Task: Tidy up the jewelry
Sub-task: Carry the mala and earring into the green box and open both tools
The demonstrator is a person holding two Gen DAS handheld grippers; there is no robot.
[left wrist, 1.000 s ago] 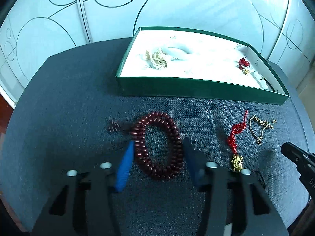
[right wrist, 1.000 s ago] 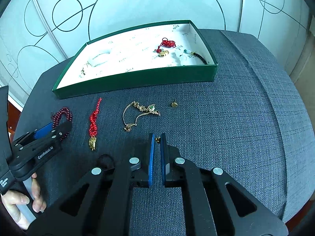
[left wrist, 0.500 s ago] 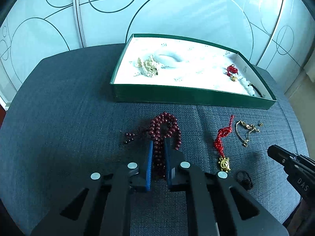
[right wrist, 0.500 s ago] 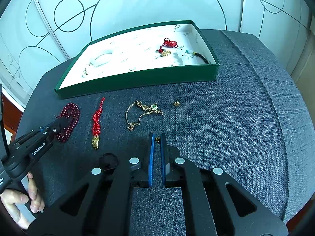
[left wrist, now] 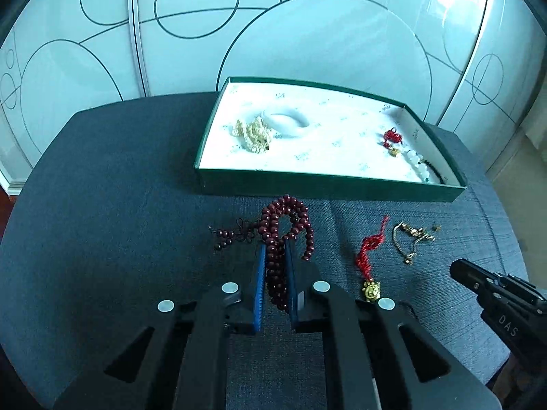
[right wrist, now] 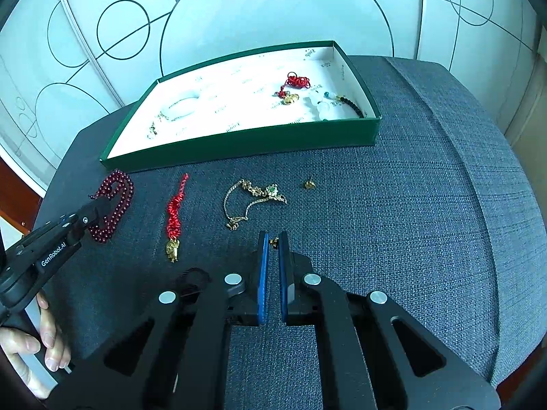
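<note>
My left jaws (left wrist: 273,263) are clamped on the beads (left wrist: 278,235), a dark red loop bunched between the blue pads, with the far end of the loop and its knotted tassel draped on the tabletop (left wrist: 102,205) just in front of the tray (left wrist: 328,184). My right jaws (right wrist: 271,259) are closed with a narrow slit between the pads; a tiny gold bit sits at their tips, but I cannot tell whether it is pinched or merely lying there.

The step in hand, as I read it, is carrying the beads into the tray. To do it well I should lift straight up until the trailing loop and tassel hang free of the cloth, because a dragging strand could catch on the tray's near wall. Only part of the loop is held, so the rest will swing; a slow, level carry should keep it from slipping out. I would aim for the bare white floor in the middle of the tray, between the pearl cluster (left wrist: 251,135) with the white bangle (left wrist: 290,124) on the left and the red knot (left wrist: 392,135) on the right, then lower until the beads pool before letting go.

The red charm (left wrist: 369,256), the gold chain (left wrist: 410,239) and an earring (right wrist: 309,183) lie on the cloth, awaiting their turn.
</note>
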